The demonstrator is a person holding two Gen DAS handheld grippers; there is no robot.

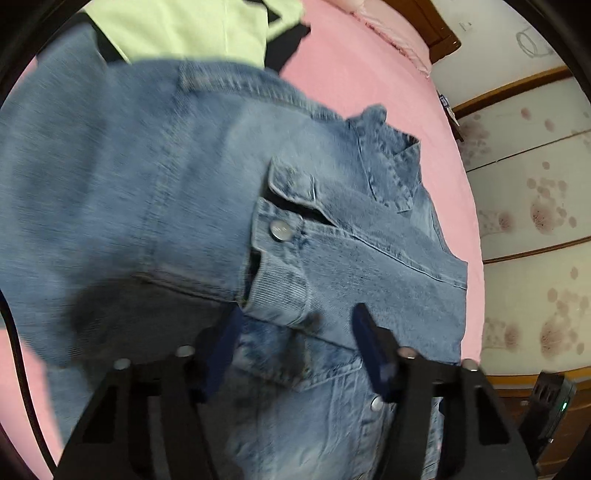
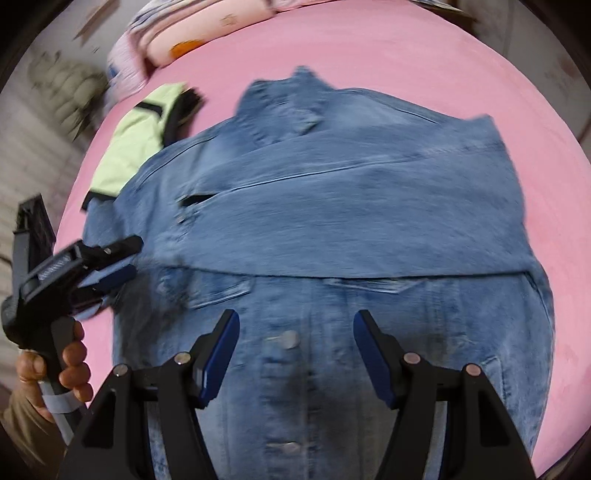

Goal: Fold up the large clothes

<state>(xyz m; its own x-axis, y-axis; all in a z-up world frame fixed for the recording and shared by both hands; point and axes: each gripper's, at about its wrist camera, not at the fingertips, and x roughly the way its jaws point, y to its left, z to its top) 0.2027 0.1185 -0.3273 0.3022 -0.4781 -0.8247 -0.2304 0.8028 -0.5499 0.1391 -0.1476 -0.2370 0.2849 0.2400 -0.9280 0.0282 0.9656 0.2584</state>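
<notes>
A blue denim jacket [image 1: 184,192] [image 2: 351,229] lies front up on the pink bed sheet [image 1: 362,74] [image 2: 369,40], with one sleeve folded across its chest. In the left wrist view my left gripper [image 1: 297,316] hovers close over the sleeve cuff [image 1: 280,291]. The cuff end lies between the two fingers, which stand apart and do not pinch it. The right wrist view shows that same left gripper [image 2: 133,257] at the jacket's left edge. My right gripper [image 2: 295,318] is open above the button placket [image 2: 288,339], with nothing gripped.
A light green garment with black trim [image 1: 184,29] [image 2: 136,136] lies beyond the jacket. Pillows [image 2: 192,33] sit at the bed's far end. A person's hand [image 2: 74,369] holds the left gripper's handle. A flowered panel wall [image 1: 535,206] stands right of the bed.
</notes>
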